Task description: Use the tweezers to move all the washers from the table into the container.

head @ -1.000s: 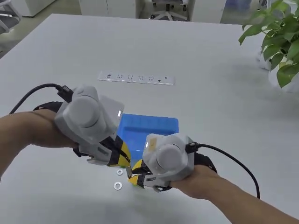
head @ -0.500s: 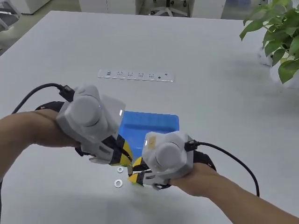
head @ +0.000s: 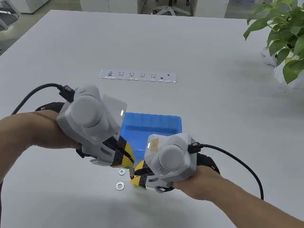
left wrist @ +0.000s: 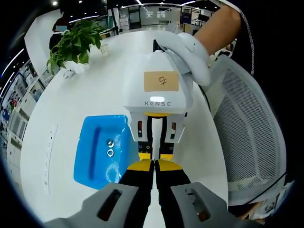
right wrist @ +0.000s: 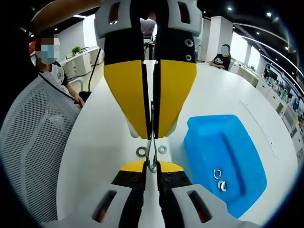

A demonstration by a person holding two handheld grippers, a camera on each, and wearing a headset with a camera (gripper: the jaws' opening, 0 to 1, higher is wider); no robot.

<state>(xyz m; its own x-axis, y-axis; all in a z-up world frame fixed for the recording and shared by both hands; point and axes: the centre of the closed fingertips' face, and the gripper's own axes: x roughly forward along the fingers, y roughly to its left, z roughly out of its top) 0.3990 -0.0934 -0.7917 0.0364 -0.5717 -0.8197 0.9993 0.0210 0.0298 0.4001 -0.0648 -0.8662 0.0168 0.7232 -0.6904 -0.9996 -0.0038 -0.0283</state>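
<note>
- A white table [head: 228,95] is seen under everything, and a mesh chair [left wrist: 251,137] is seen at its edge in the left gripper view.
- A blue container [head: 156,128] is placed on the table, just behind the 2 grippers in the head view.
- The left gripper [left wrist: 153,165] is held by the hand on the left of the head view. Its yellow-tipped jaws are closed to a thin slit, and the tweezers are pinched in this slit.
- The right gripper [right wrist: 151,173] is pointed toward the left one, tip to tip. Its jaws are also brought almost together, and the near end of the tweezers is gripped between their tips.
- A white power strip [head: 137,76] is laid flat on the table, well behind the container.
- The tweezers [right wrist: 151,142] are seen as a thin metal strip that runs from 1 pair of jaws to the other, above the table.
- 2 washers [right wrist: 141,151] are left on the bare table, near the container and just under the jaw tips, 1 at each side of the tweezers in the right gripper view.
- 2 more washers [left wrist: 110,142] are found inside the container, close to each other.
</note>
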